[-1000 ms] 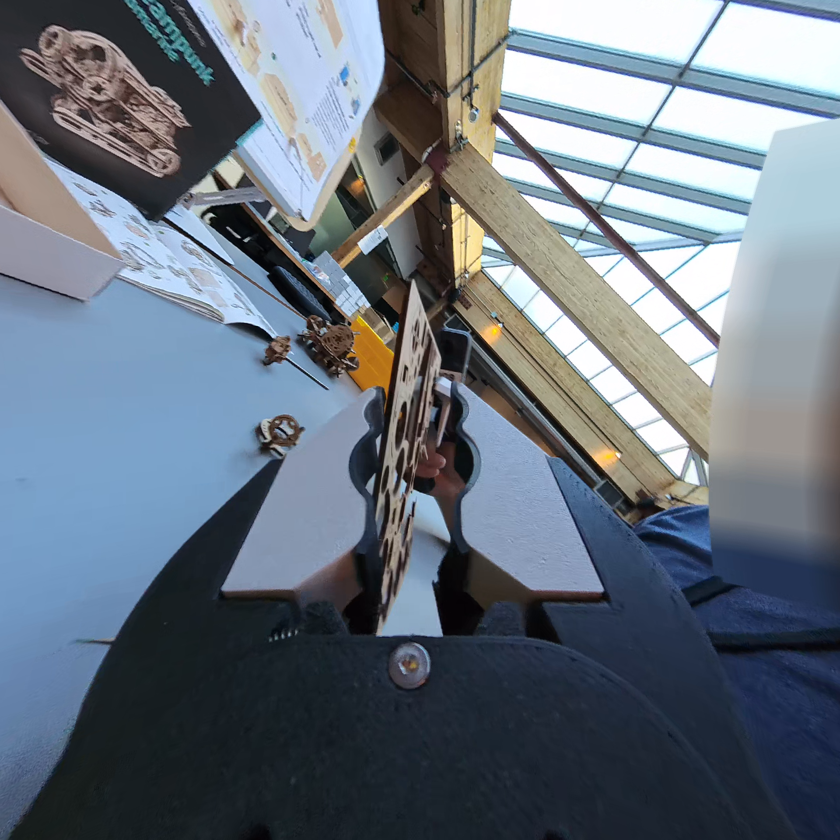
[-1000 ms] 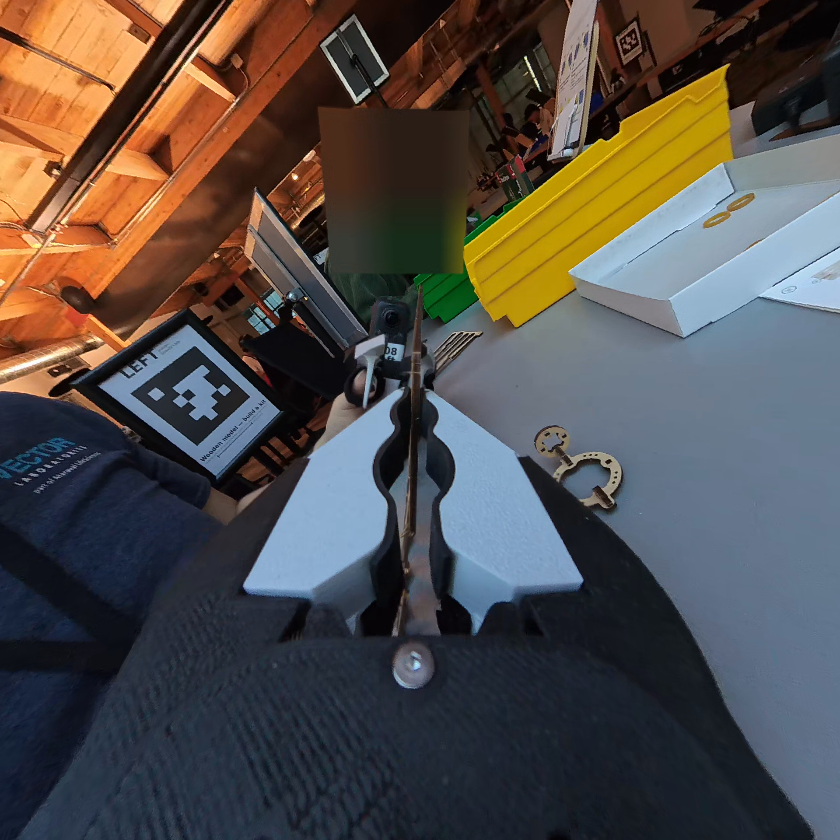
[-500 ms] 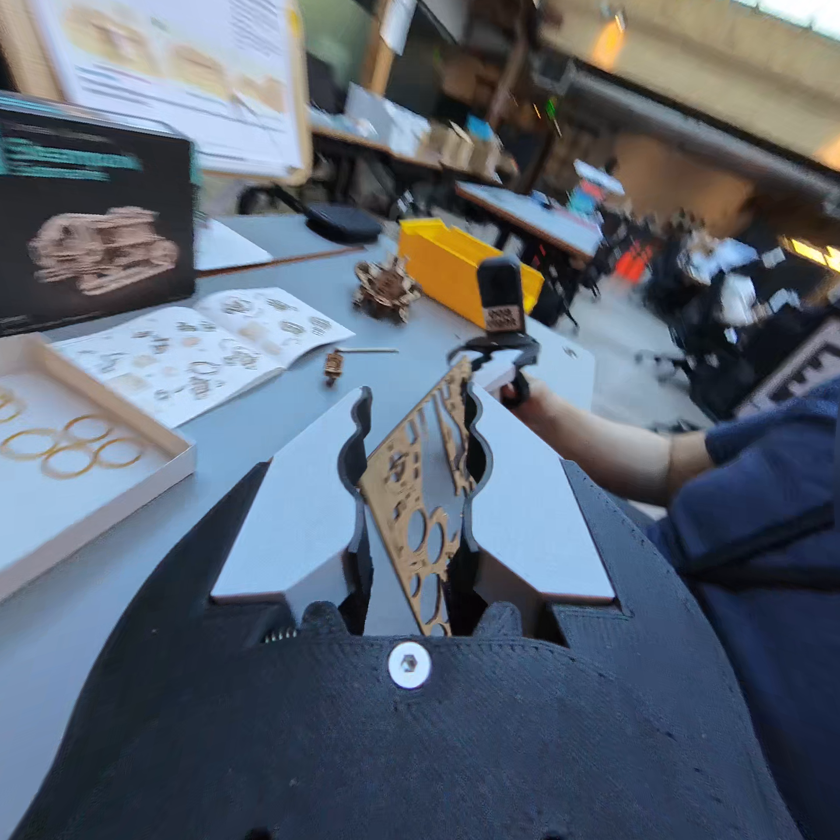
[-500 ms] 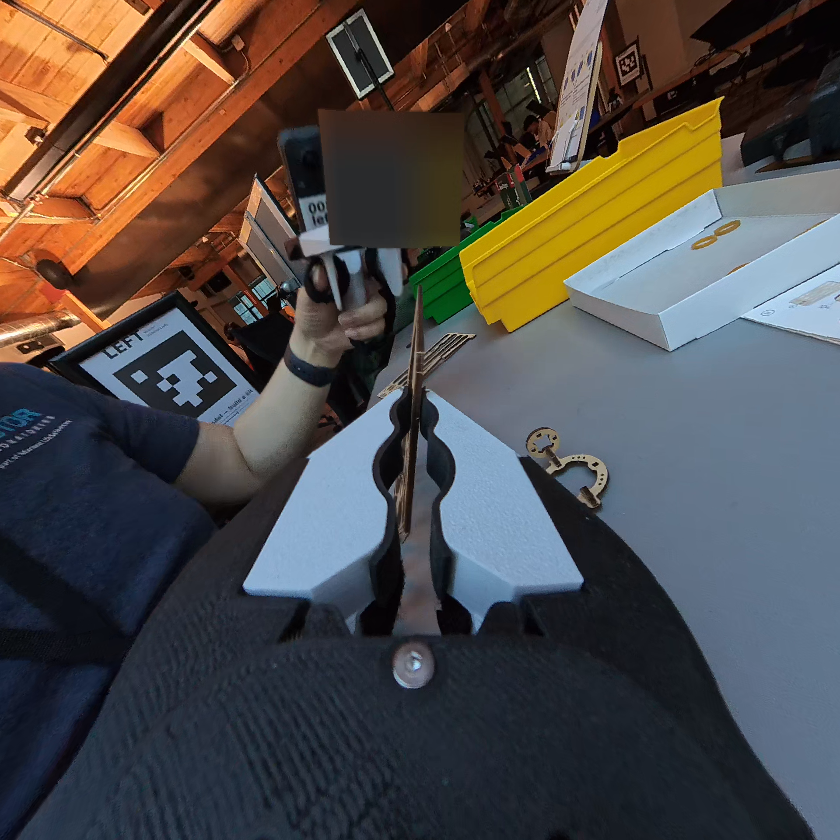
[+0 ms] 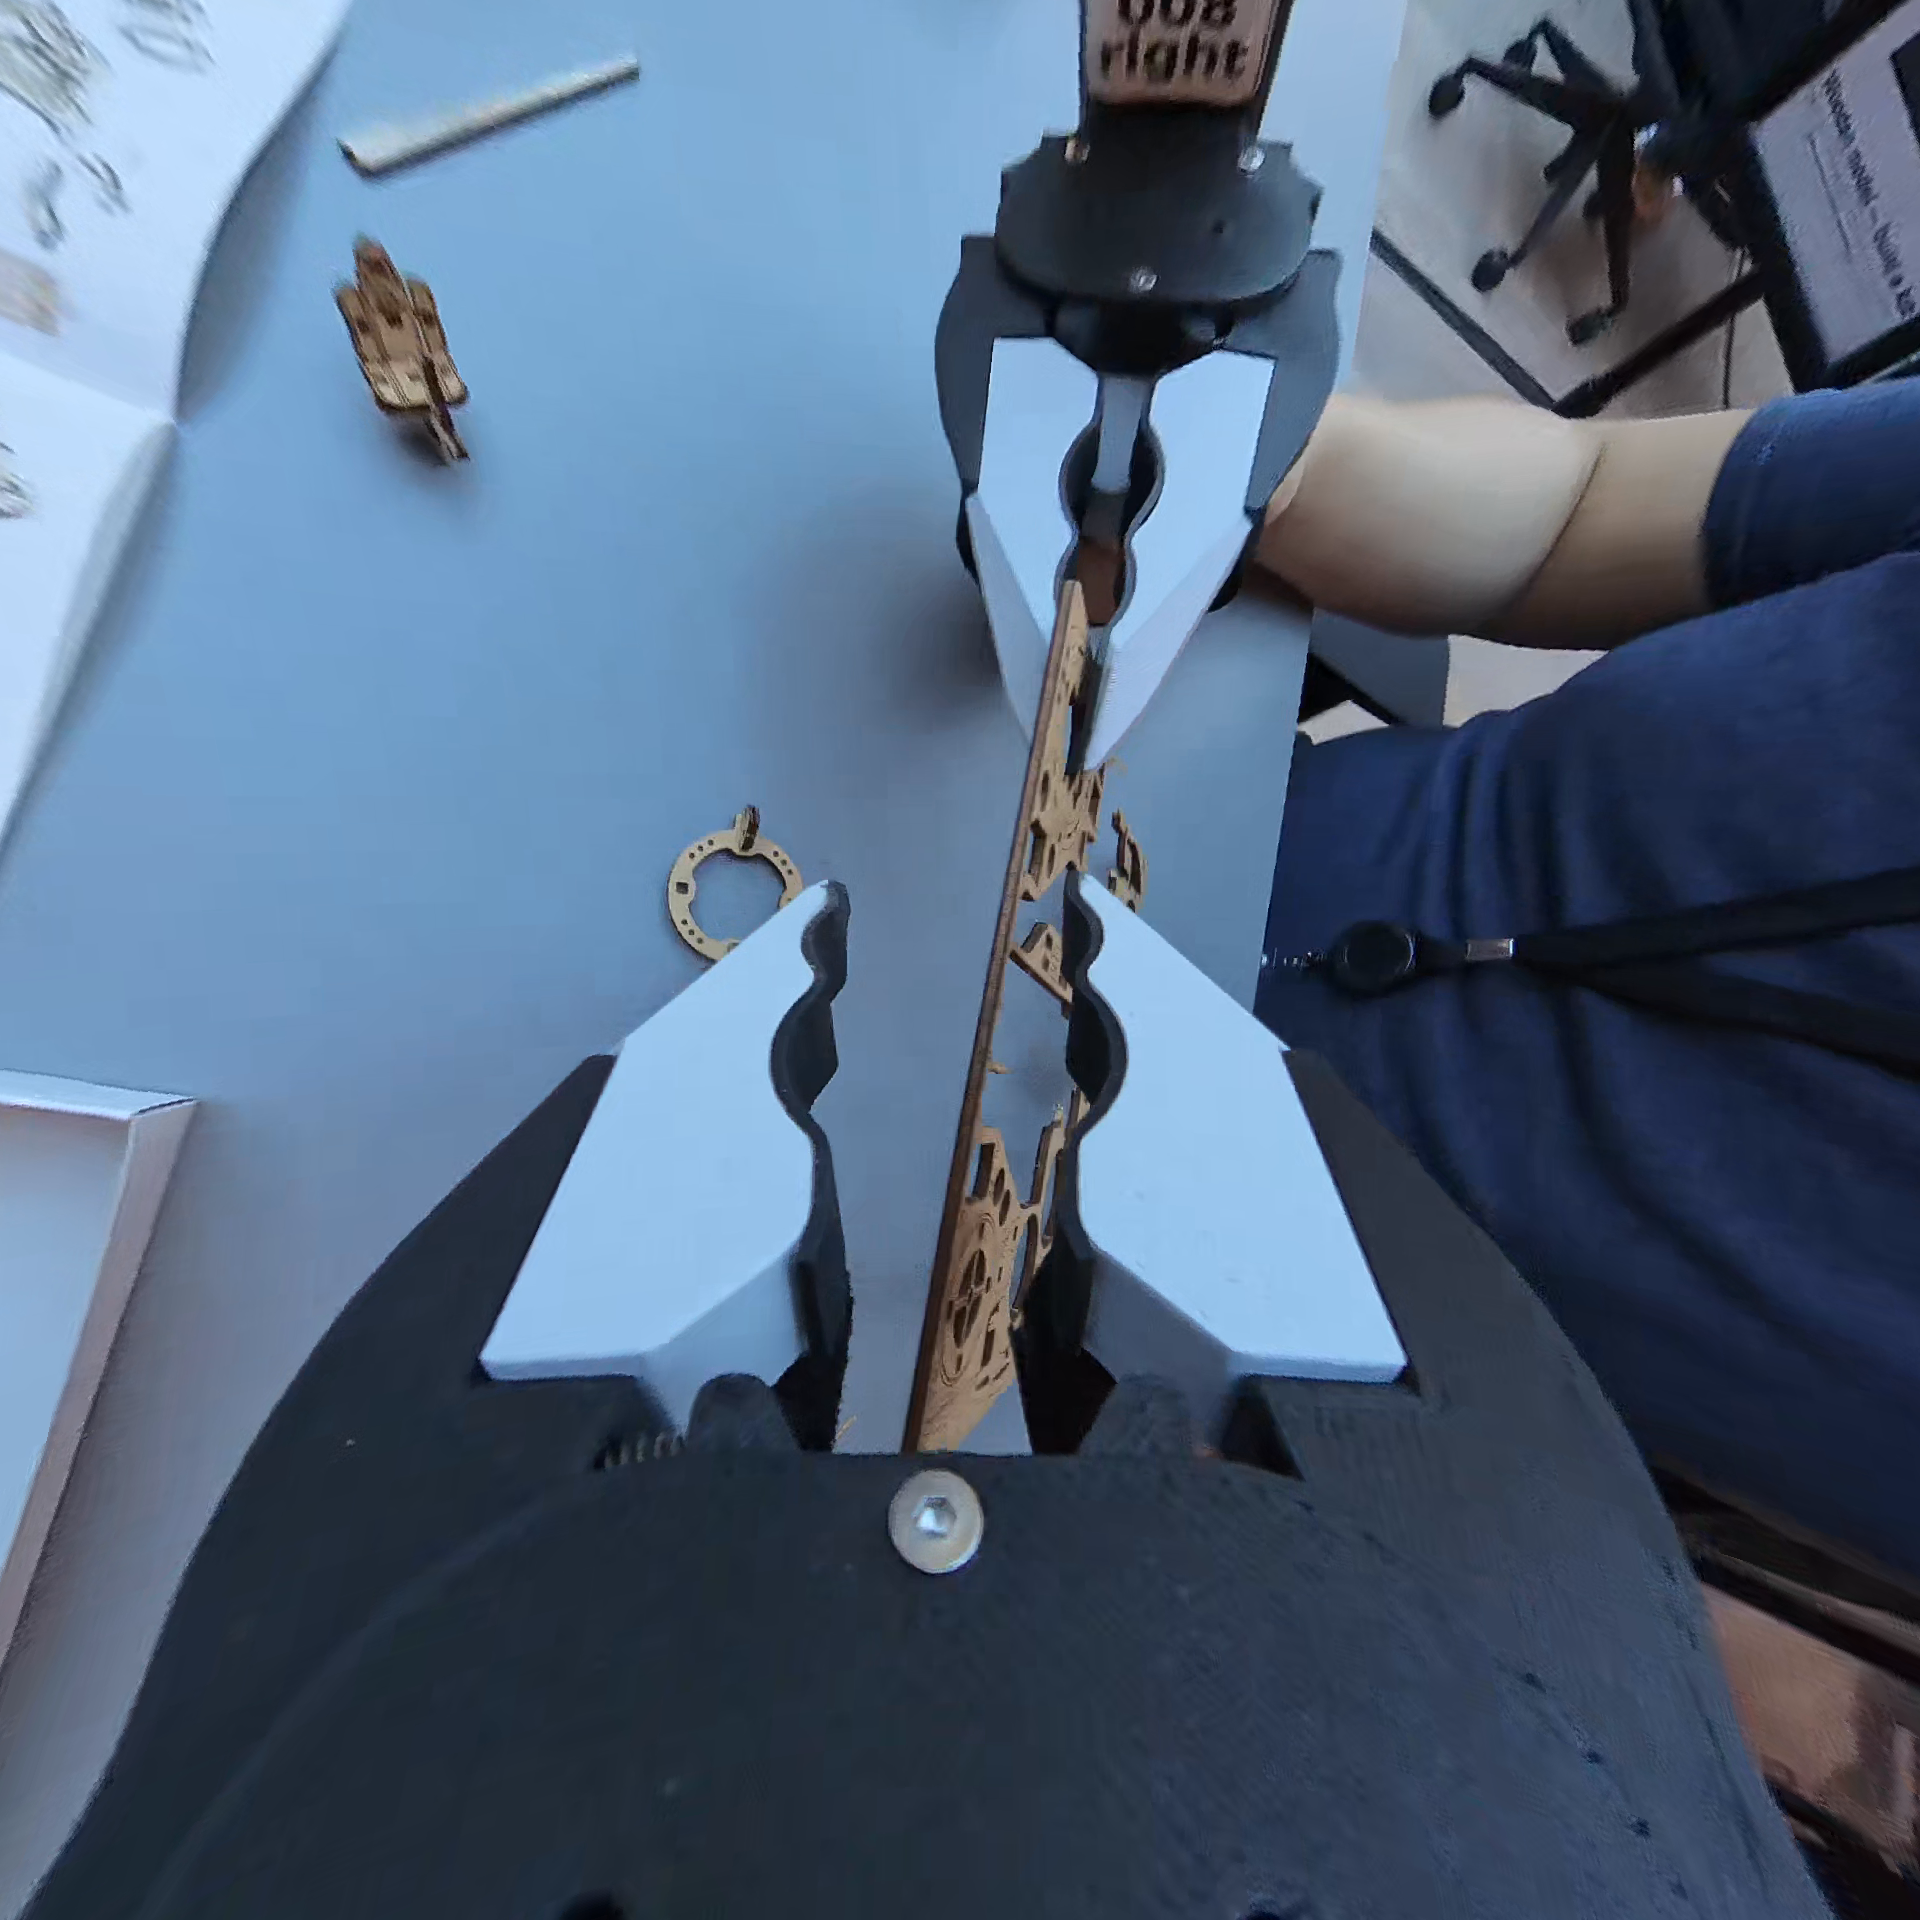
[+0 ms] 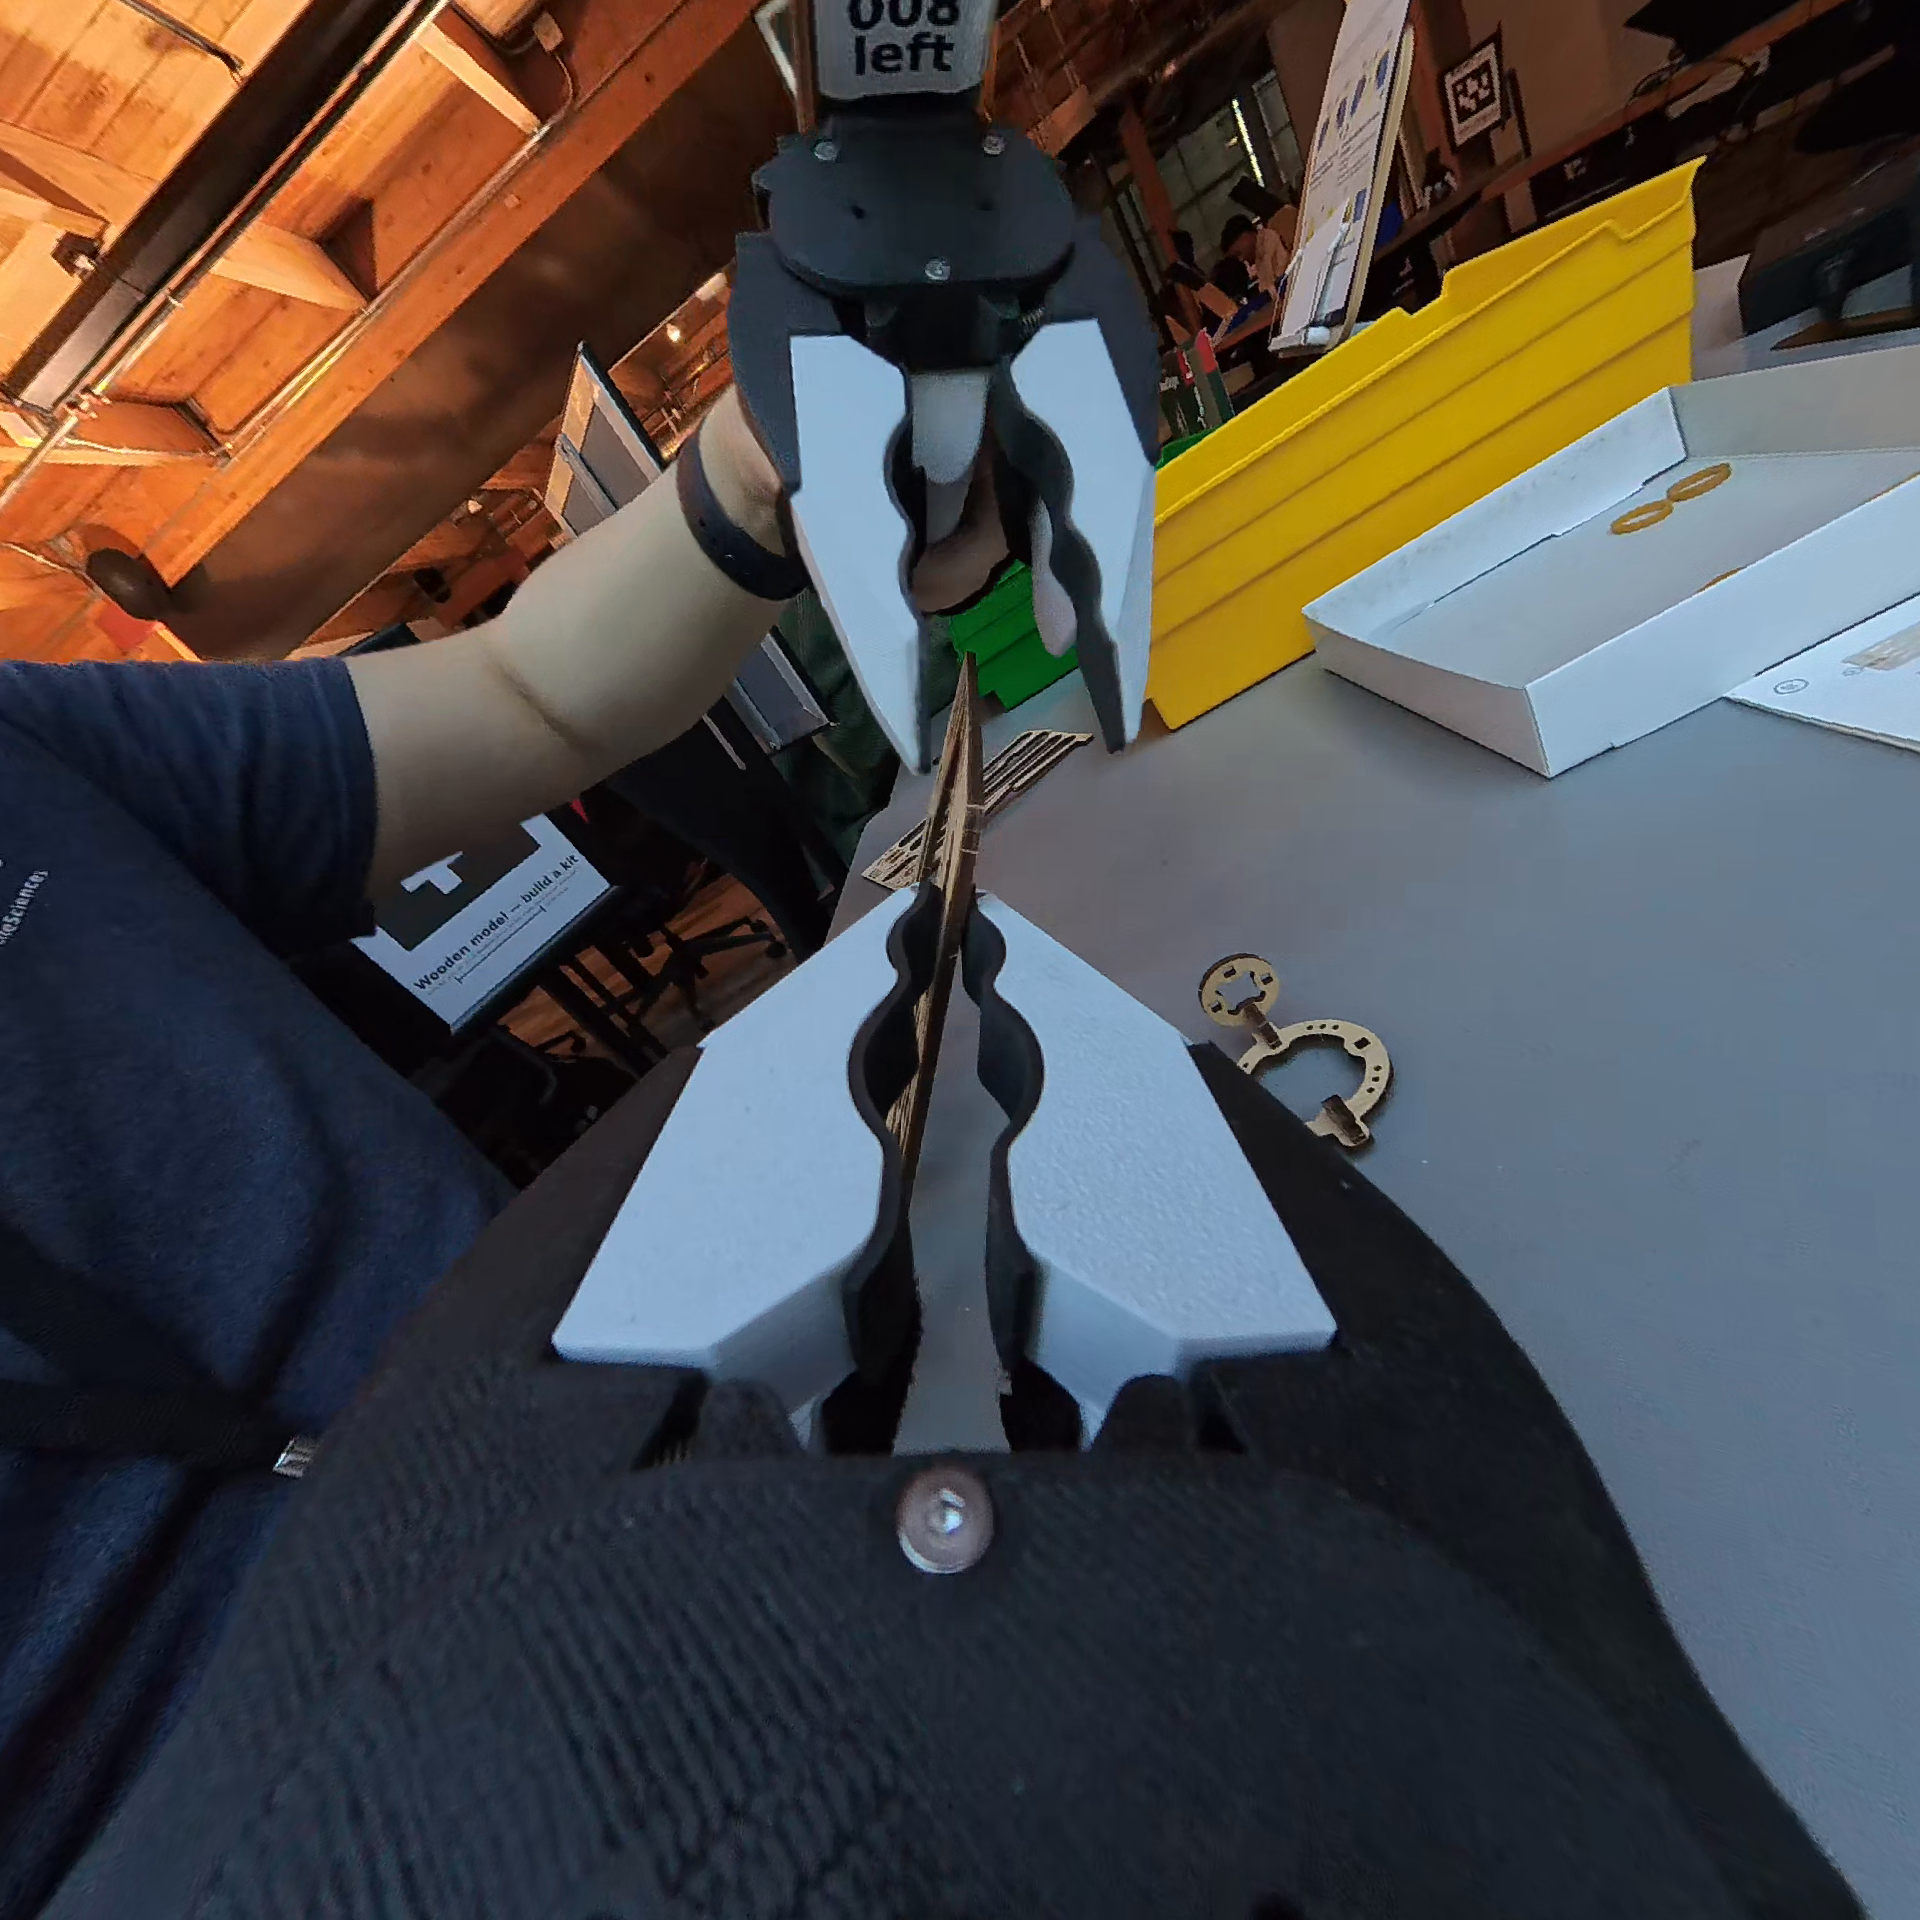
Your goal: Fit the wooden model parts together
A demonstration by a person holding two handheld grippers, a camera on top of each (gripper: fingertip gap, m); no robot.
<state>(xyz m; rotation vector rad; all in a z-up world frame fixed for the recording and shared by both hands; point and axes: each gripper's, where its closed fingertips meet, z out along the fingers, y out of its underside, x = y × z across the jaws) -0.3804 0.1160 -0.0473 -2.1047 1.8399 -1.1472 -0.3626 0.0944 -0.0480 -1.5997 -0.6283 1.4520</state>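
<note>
A thin laser-cut wooden parts sheet (image 5: 982,1288) stands on edge above the grey table (image 5: 520,675). My right gripper (image 6: 948,909) is shut on one end of the sheet (image 6: 951,831). It also shows at the top of the left wrist view (image 5: 1070,738), clamped on the sheet's far end. My left gripper (image 5: 956,899) is open, its jaws wide apart around the other end. The sheet leans against its right finger (image 5: 1174,1143). In the right wrist view the left gripper (image 6: 1008,743) faces me, open, with the sheet's tip between its fingers.
A wooden ring part (image 5: 732,899) and a small wooden assembly (image 5: 400,338) lie on the table, with a booklet (image 5: 94,208) at the left. A ring-and-horseshoe part (image 6: 1309,1060), a white box (image 6: 1558,665), a yellow bin (image 6: 1434,468) and another flat sheet (image 6: 997,769) lie beyond. The tips of both grippers are at nearly the same place.
My left gripper has swung down from pointing up at the roof to facing the table and the right gripper. Its jaws have opened off the sheet. The right gripper stays shut on it.
</note>
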